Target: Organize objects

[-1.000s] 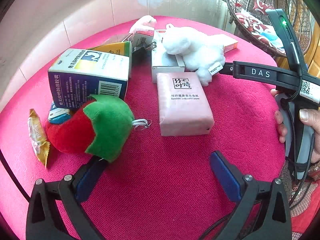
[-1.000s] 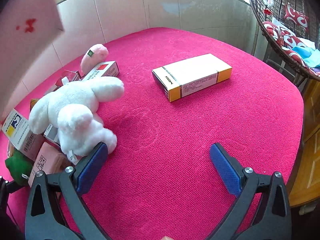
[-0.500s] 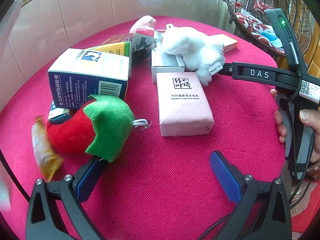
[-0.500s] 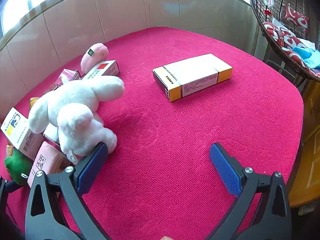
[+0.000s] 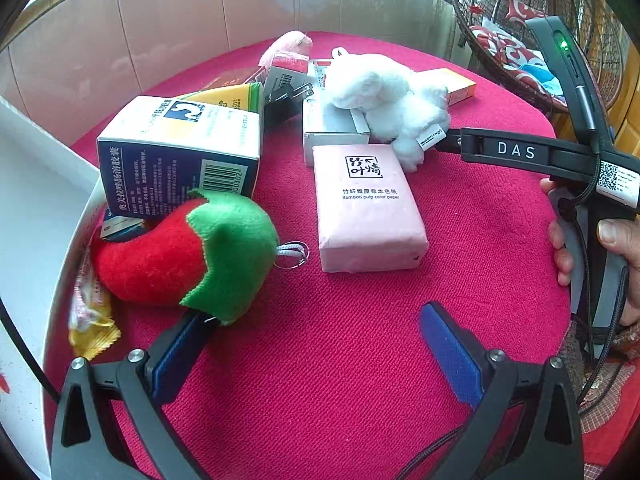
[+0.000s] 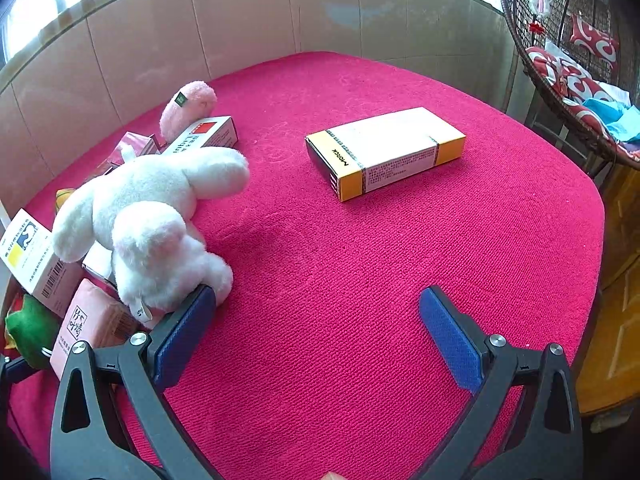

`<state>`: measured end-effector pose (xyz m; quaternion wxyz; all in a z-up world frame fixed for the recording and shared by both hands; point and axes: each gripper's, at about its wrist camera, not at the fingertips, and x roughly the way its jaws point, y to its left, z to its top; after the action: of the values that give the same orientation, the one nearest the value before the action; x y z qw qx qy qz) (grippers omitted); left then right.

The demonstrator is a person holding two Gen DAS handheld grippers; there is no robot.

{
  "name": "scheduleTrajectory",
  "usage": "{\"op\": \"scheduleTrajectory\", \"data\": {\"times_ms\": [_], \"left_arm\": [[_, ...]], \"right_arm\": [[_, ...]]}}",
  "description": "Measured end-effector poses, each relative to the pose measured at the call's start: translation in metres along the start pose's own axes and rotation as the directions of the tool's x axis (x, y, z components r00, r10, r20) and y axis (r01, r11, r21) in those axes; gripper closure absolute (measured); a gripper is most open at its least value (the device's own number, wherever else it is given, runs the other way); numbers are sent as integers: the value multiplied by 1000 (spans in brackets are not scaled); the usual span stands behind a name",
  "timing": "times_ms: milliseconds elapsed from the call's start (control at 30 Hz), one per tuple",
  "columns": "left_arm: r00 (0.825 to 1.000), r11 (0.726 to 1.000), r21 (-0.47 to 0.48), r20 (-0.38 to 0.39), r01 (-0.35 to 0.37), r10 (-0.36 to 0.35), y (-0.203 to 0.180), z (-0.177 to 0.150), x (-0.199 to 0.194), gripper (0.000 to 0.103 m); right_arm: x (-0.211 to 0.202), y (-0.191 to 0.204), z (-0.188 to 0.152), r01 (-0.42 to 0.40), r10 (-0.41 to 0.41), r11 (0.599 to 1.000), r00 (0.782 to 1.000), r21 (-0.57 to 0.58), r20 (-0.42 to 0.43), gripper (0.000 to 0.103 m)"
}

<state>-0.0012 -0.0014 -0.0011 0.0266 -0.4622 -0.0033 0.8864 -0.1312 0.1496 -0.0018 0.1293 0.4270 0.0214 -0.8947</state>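
Two handheld black plastic grippers: the left gripper (image 5: 316,344) and right gripper (image 6: 316,332) each carry ribbed blue pads (image 5: 448,352) fixed with silver screws (image 5: 493,356). The right unit bears white "DAS" lettering (image 5: 516,150), a QR label (image 5: 608,176), a green light (image 5: 564,45) and braided black cables (image 5: 600,344).

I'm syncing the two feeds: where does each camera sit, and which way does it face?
Left wrist: on the left gripper, facing the clutter around the red-and-green plush strawberry; the right gripper and a hand show.
Right wrist: on the right gripper, facing the yellow-and-white flat box.
Shared: white plush rabbit, pink tissue pack.
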Motion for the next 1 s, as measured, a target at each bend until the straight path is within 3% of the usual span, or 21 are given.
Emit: {"op": "scheduleTrajectory", "data": {"times_ms": [1000], "left_arm": [[1000, 1000, 8, -2, -7, 7, -2, -1, 0, 0]], "right_arm": [[1, 1, 1, -14, 14, 1000, 1000, 9, 11, 0]]}}
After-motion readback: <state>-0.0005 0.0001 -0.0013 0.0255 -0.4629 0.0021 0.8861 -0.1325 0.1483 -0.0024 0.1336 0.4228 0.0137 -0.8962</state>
